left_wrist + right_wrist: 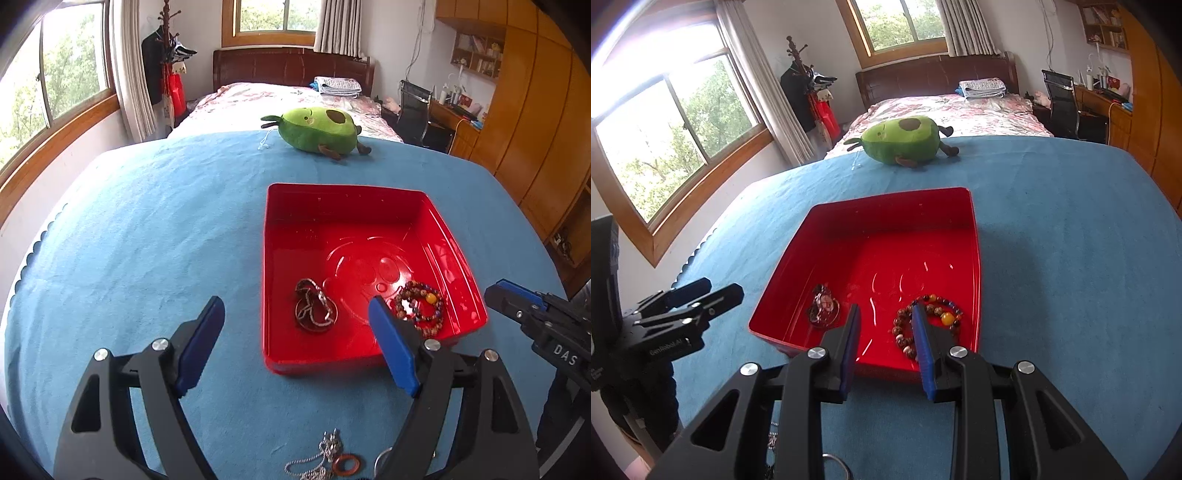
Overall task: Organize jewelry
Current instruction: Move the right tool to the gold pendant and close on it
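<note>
A red tray [458,258] [975,229] sits on the blue cloth. Inside it lie a metal chain piece [314,306] [823,308] and a beaded bracelet [424,306] [938,314]. My left gripper [295,310] is open and empty, hovering over the tray's near left corner. My right gripper [884,314] is open and empty, above the tray's near edge beside the bracelet; it also shows in the left wrist view [517,299]. A silver chain necklace [321,458], an orange ring [346,464] and a metal ring [382,458] [834,465] lie on the cloth below my grippers.
A green avocado plush [317,129] [905,142] lies at the far edge of the blue cloth [147,240]. Beyond it are a bed [280,99], a coat rack and a desk with a chair [413,107]. The cloth's scalloped left edge [33,247] drops off.
</note>
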Available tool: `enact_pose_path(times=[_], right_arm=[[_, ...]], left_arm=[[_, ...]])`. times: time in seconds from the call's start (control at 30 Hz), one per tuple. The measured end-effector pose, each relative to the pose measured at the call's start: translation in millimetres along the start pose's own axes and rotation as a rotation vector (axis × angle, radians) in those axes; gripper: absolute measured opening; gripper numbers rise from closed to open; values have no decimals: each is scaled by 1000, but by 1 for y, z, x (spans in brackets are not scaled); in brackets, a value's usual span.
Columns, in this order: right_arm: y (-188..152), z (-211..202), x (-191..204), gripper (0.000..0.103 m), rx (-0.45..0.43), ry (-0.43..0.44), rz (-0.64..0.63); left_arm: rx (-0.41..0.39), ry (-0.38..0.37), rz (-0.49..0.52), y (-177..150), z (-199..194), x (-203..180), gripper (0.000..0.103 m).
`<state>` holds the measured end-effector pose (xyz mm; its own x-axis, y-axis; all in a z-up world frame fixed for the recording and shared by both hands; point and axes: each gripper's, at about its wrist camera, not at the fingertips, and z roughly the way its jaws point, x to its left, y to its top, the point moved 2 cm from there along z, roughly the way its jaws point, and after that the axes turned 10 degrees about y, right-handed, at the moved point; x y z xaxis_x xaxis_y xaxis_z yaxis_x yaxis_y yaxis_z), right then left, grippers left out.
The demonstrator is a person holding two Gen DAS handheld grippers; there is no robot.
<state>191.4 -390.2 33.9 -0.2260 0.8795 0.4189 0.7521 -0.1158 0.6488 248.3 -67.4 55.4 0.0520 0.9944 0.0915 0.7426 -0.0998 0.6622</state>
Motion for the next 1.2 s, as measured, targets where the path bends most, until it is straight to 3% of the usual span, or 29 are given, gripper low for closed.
enact_pose_path(times=[0.23, 0.63, 1.0, 1.2], right_arm=[[-30, 2, -1, 29, 69, 18, 25], [-86, -1, -3, 29, 105, 64, 53], [-147, 5, 1, 29, 210, 111, 51], [-148, 11, -6, 29, 230, 145, 72]], left_arm=[[13, 11, 7, -27, -15, 13, 79], [60, 37, 22, -80, -5, 20, 83], [185, -17, 10, -144, 15, 36, 83], [179, 3, -1, -156, 11, 37, 83]])
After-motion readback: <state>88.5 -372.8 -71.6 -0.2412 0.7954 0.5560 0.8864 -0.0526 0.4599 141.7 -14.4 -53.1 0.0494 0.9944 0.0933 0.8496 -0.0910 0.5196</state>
